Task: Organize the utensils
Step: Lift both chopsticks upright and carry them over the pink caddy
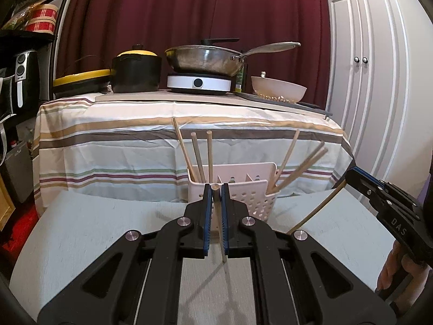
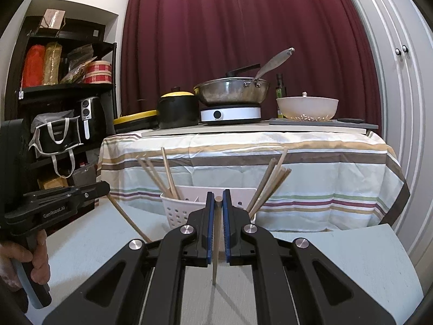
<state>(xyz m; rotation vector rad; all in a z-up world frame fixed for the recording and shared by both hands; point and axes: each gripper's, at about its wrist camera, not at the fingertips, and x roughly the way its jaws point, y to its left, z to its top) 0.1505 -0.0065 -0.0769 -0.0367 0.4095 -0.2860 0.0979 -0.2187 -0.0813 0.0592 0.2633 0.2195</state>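
Observation:
A white perforated utensil holder (image 1: 259,203) (image 2: 176,211) stands on the pale table. Wooden chopsticks lean in its left compartment (image 1: 197,157) (image 2: 159,176) and in its right compartment (image 1: 300,162) (image 2: 270,184). My left gripper (image 1: 216,188) is shut on one wooden chopstick (image 1: 219,224), held nearly upright just in front of the holder. My right gripper (image 2: 218,193) is likewise shut on a darker chopstick (image 2: 216,243), also close before the holder. Each gripper shows in the other's view with its stick slanting down: the right gripper (image 1: 351,174) and the left gripper (image 2: 107,187).
Behind the holder stands a table under a striped cloth (image 1: 135,140) with a black pot (image 1: 135,73), a pan on a white hob (image 1: 200,81) and a white colander (image 1: 278,92). A dark shelf with an air fryer (image 2: 86,116) is at left, white cabinet doors (image 1: 370,81) at right.

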